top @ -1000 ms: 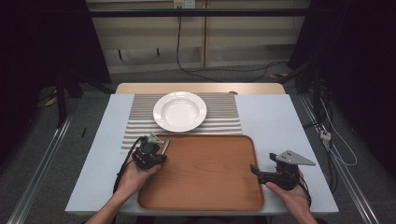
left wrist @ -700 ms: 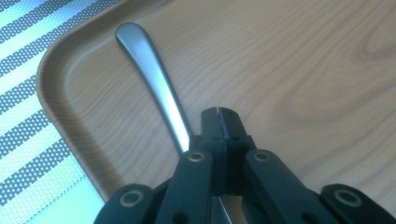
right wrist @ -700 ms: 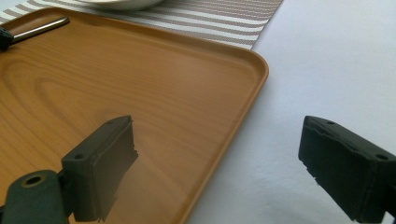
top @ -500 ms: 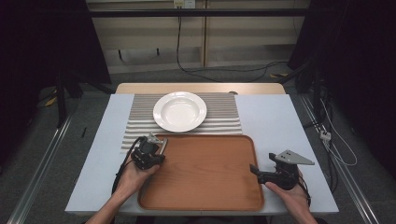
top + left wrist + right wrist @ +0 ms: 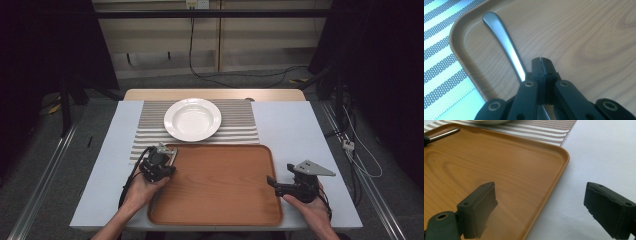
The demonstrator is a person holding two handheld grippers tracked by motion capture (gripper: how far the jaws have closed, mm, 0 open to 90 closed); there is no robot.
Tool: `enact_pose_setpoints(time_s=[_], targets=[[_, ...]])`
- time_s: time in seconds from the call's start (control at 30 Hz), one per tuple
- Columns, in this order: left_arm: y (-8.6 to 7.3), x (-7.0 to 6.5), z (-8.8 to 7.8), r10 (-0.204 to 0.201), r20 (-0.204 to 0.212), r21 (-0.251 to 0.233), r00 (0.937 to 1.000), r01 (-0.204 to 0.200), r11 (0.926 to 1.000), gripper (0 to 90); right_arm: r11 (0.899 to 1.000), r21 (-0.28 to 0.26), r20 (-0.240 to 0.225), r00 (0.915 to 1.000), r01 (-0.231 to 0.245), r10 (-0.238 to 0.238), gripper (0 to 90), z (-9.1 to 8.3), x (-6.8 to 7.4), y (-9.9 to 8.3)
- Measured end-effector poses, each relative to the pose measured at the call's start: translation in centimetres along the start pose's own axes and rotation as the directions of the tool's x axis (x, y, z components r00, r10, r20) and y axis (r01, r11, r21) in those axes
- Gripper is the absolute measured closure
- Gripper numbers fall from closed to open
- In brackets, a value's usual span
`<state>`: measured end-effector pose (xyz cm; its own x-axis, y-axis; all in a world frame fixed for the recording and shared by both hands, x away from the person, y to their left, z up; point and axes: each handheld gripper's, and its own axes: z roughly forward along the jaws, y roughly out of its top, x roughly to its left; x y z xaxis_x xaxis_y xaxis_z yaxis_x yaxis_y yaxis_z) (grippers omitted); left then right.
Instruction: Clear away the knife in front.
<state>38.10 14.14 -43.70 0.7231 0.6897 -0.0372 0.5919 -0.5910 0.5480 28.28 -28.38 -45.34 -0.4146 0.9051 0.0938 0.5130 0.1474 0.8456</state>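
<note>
Spoon handle (image 5: 504,42): lies in the wooden tray's (image 5: 220,220) near-left corner, bowl end hidden under the tool.
Left gripper (image 5: 541,61): jaws pressed together just beside the handle, gripping nothing visible.
Right gripper (image 5: 541,207): jaws wide, straddling the tray's right rim, seemingly waiting.
White plate (image 5: 192,119): empty on the striped mat (image 5: 240,125), probably awaiting cutlery.

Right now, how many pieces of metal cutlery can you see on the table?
1: a silver metal utensil handle lies in the wooden tray's far-left corner, beside the left gripper's shut fingers. Its working end is hidden, and more could sit behind the hands.
</note>
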Motion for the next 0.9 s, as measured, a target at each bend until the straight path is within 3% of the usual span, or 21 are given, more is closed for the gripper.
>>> enact_pose_setpoints(time_s=[0.3, 0.9], targets=[[-0.5, 0.6, -0.3, -0.023, -0.006, -0.003, 0.9997, 0.023, 0.9997, 90.0, 1.000, -0.002, 0.002, 1.0000, -0.005, 0.005, 10.7, -0.1, -0.1, 0.0], [-1.1, 0.9, -0.7, -0.029, 0.003, -0.012, 0.9996, 0.029, 0.9995, 90.0, 1.000, -0.002, 0.001, 1.0000, -0.001, 0.001, 10.7, -0.1, -0.1, 0.0]])
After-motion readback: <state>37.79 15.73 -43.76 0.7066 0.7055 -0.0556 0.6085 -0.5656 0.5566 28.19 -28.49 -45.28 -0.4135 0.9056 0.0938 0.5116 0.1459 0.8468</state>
